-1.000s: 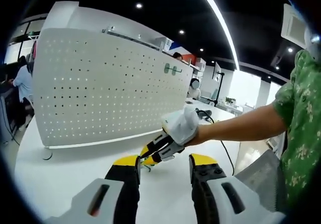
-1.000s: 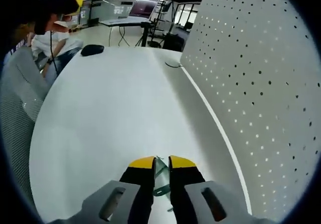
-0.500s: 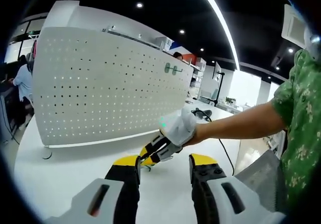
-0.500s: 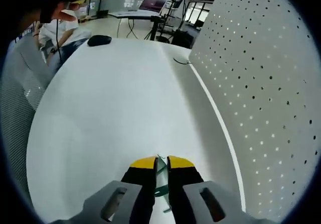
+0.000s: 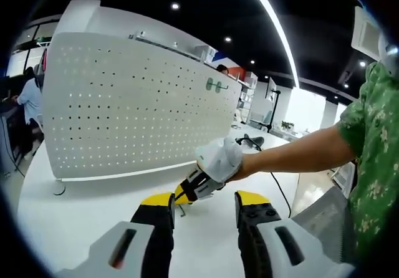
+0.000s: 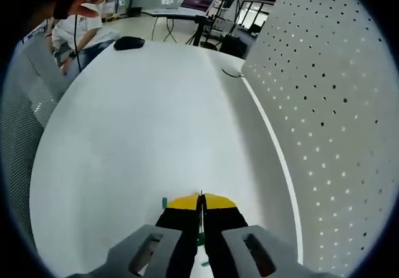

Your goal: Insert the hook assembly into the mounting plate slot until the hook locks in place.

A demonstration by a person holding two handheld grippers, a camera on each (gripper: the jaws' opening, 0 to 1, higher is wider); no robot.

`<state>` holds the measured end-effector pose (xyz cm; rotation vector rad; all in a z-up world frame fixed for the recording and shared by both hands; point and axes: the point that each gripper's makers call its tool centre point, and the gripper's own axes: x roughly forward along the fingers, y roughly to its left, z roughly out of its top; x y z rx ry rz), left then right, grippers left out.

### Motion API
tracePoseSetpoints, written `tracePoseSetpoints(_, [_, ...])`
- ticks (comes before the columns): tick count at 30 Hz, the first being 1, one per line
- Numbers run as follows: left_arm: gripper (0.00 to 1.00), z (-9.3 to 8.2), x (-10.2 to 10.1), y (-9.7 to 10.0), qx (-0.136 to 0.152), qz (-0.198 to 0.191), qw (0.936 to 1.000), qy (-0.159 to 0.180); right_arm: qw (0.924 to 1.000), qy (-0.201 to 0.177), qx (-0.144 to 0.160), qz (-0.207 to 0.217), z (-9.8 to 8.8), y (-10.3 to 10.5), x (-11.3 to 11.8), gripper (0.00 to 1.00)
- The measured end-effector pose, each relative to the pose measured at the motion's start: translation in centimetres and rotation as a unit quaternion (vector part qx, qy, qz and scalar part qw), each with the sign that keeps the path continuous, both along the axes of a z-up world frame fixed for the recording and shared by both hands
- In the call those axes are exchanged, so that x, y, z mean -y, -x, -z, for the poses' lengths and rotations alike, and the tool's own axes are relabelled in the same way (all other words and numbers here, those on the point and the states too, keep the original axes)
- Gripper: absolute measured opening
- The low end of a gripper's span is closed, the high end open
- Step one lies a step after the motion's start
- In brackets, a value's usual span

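Left claw gapes wide, holding nothing, over the white surface. Right claw pinches the small green hook near the surface, beside the pegboard. Looks light, stiff, slippery; grip its flat shank.

Green hook seemingly mostly hidden between fingers.
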<state>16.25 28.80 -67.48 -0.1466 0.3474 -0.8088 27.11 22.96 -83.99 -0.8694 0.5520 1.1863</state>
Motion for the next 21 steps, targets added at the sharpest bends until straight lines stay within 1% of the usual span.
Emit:
tracePoseSetpoints(5, [0.40,0.0,0.1,0.0,0.001,0.001,1.0000,-0.001,1.0000,-0.007,-0.003,0.006,-0.1,0.0,0.0,0.00])
tracePoseSetpoints(7, [0.40,0.0,0.1,0.0,0.001,0.002,1.0000,-0.001,0.9998,-0.017,-0.002,0.013,-0.4,-0.2,0.0,0.00])
tracePoseSetpoints(8, [0.40,0.0,0.2,0.0,0.001,0.002,1.0000,-0.001,0.9993,-0.029,-0.010,0.023,-0.7,-0.2,-0.1,0.00])
tracePoseSetpoints(14, [0.40,-0.2,0.3,-0.1,0.003,0.003,1.0000,-0.002,0.9950,-0.075,-0.024,0.062,-1.8,-0.7,0.0,0.00])
tracePoseSetpoints(21, [0.39,-0.4,0.5,-0.1,0.005,0.006,1.0000,-0.003,0.9888,-0.115,-0.027,0.092,-3.2,-1.0,0.2,0.00])
